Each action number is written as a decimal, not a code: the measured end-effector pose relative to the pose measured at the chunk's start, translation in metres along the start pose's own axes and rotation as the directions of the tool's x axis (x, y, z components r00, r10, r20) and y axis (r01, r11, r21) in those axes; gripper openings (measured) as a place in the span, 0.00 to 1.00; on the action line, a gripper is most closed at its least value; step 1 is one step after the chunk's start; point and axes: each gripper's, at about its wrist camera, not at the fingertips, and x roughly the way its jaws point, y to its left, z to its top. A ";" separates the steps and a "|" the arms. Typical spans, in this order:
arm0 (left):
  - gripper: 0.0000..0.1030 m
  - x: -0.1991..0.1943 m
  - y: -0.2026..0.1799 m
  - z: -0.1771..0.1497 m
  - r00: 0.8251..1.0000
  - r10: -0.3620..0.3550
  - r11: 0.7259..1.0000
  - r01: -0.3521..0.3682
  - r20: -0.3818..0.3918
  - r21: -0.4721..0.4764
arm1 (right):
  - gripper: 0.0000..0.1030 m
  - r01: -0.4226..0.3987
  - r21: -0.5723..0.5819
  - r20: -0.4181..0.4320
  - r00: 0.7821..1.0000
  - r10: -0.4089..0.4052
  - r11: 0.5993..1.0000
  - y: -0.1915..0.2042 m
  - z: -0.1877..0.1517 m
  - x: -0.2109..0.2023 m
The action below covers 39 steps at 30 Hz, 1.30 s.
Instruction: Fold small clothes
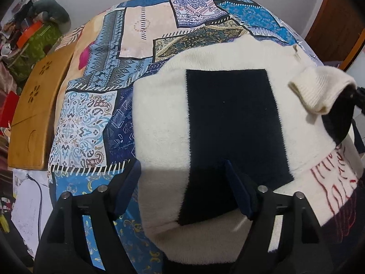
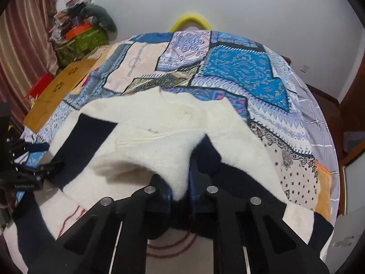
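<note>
The right gripper [image 2: 180, 194] is clenched on the sweater's [image 1: 159, 114] cream sleeve [image 2: 159, 150], probably to fold it inward toward nine o'clock, while the left gripper [image 1: 182, 189] hangs released above the hem, ready to pin it.

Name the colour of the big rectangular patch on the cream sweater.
Very dark navy, near black, on the sweater; the patch shows best in the left wrist view.

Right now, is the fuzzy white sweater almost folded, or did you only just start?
Only just started. Done so far: the sweater lies spread on the patterned bedcover, its dark patch flat. In hand: the right gripper has pinched a white flap of it and holds it lifted, while the left gripper hangs open over the sweater's near edge. Left: no finished fold shows yet, so all the folding remains.
</note>
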 end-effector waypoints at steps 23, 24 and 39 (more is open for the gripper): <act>0.91 0.011 0.008 -0.003 0.999 -0.017 0.997 0.014 -0.033 -0.078 | 0.09 0.058 0.267 0.067 0.995 -0.078 0.962 -0.083 -0.048 -0.056; 0.91 0.011 0.007 -0.003 0.999 -0.013 0.997 0.011 -0.033 -0.080 | 0.09 0.060 0.268 0.061 0.995 -0.079 0.962 -0.083 -0.052 -0.056; 0.91 0.000 0.000 0.001 0.998 0.045 0.998 -0.047 -0.036 -0.045 | 0.09 0.136 0.378 0.042 0.986 -0.164 0.916 -0.138 -0.087 -0.089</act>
